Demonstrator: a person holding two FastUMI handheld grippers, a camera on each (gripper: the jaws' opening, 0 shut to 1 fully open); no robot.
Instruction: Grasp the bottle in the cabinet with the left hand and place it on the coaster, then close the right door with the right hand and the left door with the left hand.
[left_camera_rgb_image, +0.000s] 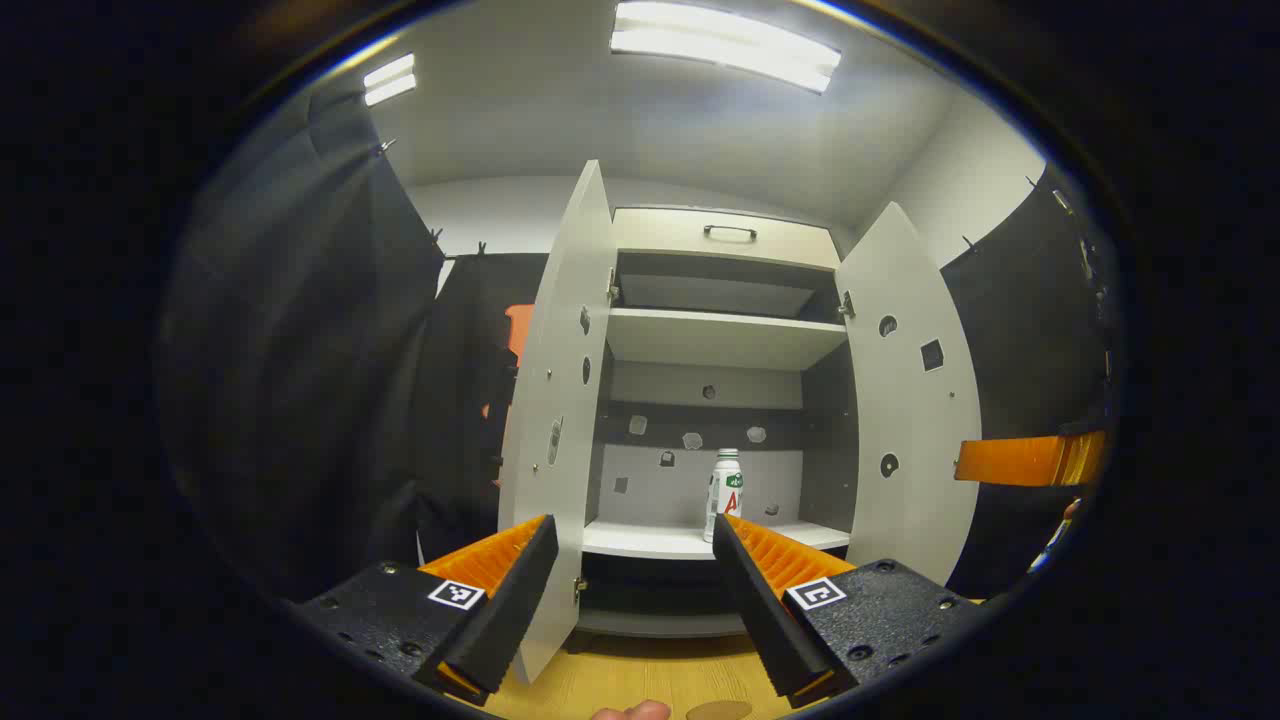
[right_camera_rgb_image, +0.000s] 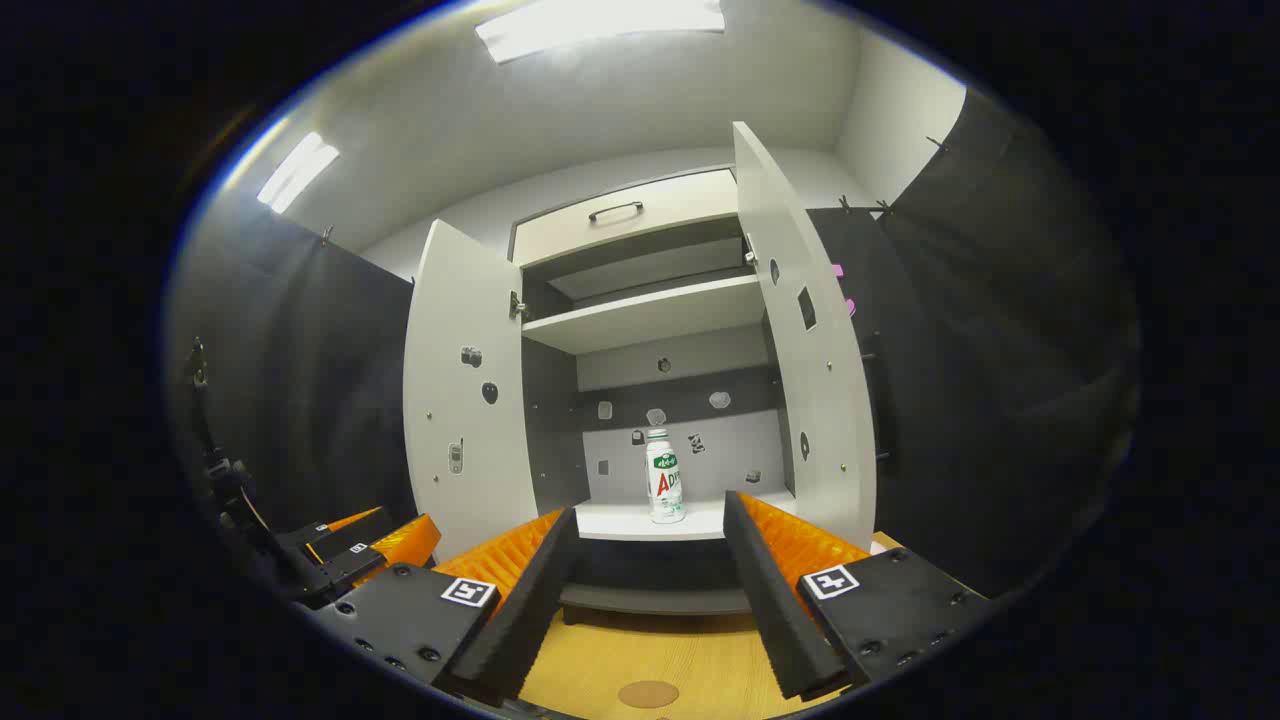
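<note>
A white bottle (left_camera_rgb_image: 724, 492) with a green and red label stands upright on the cabinet's lower shelf (left_camera_rgb_image: 650, 540), right of centre. Both cabinet doors hang wide open: the left door (left_camera_rgb_image: 555, 400) and the right door (left_camera_rgb_image: 910, 400). My left gripper (left_camera_rgb_image: 632, 530) is open in front of the cabinet, well short of the bottle. The right gripper view shows the same bottle (right_camera_rgb_image: 664, 482), with my right gripper (right_camera_rgb_image: 650, 512) open and holding nothing. A round brown coaster (right_camera_rgb_image: 647, 693) lies on the wooden table just below it; its edge also appears at the coaster (left_camera_rgb_image: 718, 710).
The wooden table (right_camera_rgb_image: 650, 640) runs up to the cabinet's base. An upper shelf (left_camera_rgb_image: 720, 335) and a drawer with a handle (left_camera_rgb_image: 729, 232) sit above. Black cloth walls stand on both sides. The other gripper (left_camera_rgb_image: 1030, 460) shows far right, and the left gripper (right_camera_rgb_image: 350, 545) shows low left.
</note>
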